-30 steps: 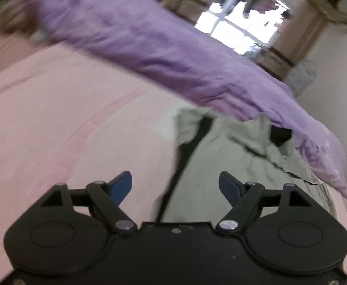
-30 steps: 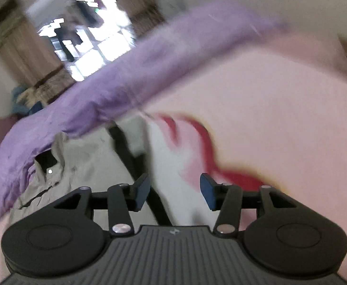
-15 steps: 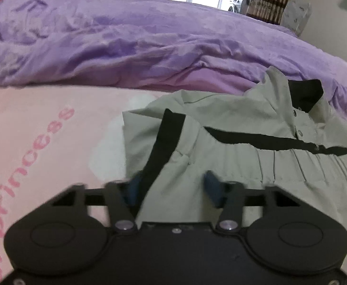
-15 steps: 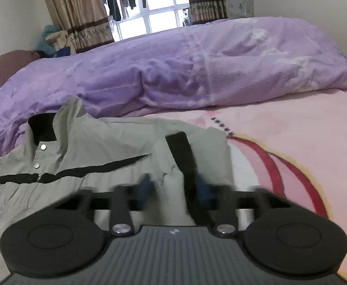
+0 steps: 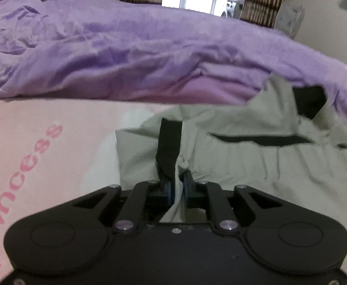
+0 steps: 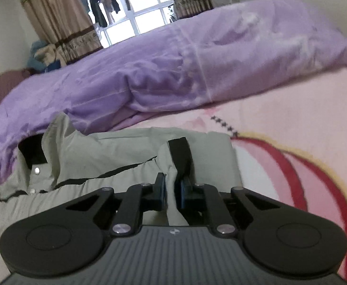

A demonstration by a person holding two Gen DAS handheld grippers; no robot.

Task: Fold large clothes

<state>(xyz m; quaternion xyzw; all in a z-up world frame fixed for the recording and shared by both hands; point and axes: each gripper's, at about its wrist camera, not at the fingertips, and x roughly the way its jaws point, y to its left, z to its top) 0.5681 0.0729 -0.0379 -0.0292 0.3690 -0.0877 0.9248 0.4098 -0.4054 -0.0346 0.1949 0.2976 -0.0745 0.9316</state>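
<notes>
A grey-green jacket (image 5: 233, 152) with black stripes and a black-lined collar lies on a pink blanket (image 5: 42, 128). My left gripper (image 5: 178, 178) is shut on a pinch of the jacket's fabric beside a black stripe, at its left shoulder side. In the right wrist view the same jacket (image 6: 107, 152) lies with its collar at the left. My right gripper (image 6: 172, 182) is shut on a fold of the jacket's fabric next to a black stripe, at its right side.
A rumpled purple duvet (image 5: 126, 54) lies heaped just behind the jacket, and also shows in the right wrist view (image 6: 185, 71). The pink blanket (image 6: 304, 123) stretches to both sides. A window (image 6: 135, 16) with curtains is at the back.
Both grippers came down onto the jacket and closed, from open above the bed to shut on pinches of fabric by the black stripes.
</notes>
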